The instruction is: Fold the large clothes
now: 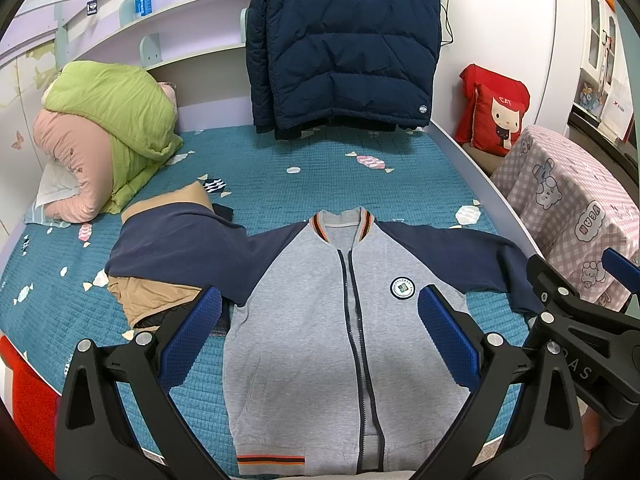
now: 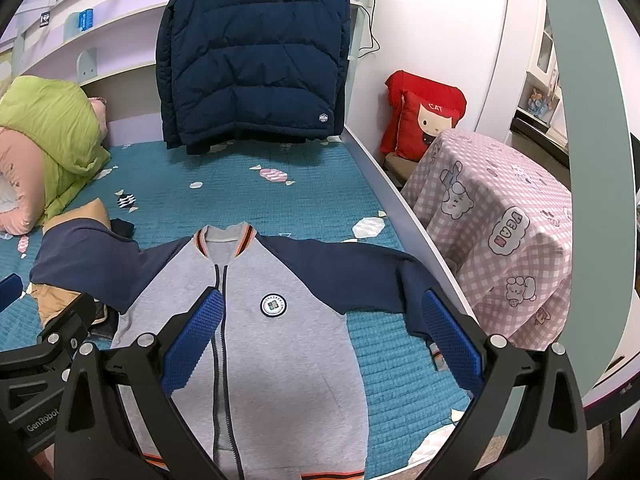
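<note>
A grey zip jacket with navy sleeves and a round chest badge lies flat, front up, on the teal bed cover, collar away from me. It also shows in the right wrist view. Its left sleeve drapes over a tan and dark folded pile. Its right sleeve reaches the bed's right edge. My left gripper is open and empty above the jacket's body. My right gripper is open and empty above the jacket's right half.
A green and pink quilt bundle lies at the bed's far left. A navy puffer coat hangs at the headboard. A pink checked covered table and a red cat cushion stand right of the bed.
</note>
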Tool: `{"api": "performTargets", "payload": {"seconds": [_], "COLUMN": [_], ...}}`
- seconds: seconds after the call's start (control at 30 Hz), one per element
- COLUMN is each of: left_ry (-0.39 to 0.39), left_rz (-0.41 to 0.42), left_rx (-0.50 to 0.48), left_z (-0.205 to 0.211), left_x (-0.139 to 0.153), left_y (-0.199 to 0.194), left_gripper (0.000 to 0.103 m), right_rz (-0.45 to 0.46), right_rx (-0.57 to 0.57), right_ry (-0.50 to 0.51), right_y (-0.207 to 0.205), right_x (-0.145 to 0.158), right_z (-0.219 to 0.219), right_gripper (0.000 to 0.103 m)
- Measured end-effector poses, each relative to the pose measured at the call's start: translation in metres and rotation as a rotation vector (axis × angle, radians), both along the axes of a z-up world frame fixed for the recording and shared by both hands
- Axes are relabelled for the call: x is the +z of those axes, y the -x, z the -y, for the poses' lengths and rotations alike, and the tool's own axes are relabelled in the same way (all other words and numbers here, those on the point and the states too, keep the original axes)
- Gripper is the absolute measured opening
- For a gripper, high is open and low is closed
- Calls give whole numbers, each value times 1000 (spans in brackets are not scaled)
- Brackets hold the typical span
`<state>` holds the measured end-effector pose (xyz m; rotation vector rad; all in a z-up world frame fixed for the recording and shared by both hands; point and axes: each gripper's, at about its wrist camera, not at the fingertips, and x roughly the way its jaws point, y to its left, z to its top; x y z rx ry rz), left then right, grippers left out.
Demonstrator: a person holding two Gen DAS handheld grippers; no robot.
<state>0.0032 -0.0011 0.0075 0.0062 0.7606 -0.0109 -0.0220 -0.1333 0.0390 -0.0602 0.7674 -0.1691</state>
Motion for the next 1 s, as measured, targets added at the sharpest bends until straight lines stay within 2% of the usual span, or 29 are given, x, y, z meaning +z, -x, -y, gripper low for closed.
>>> {"api": "performTargets", "payload": {"seconds": [1.0], "left_ry": [4], "left_rz": [-4], "left_rx": [-1], "left_z": [1], "left_x": [-2], "left_y": [1], "left_gripper": [98], "right_rz": [-6], "right_rx": [3], "right_ry": [-3], "right_y": [3], "right_x": [-2], "right_z": [1], "right_gripper": [96]}}
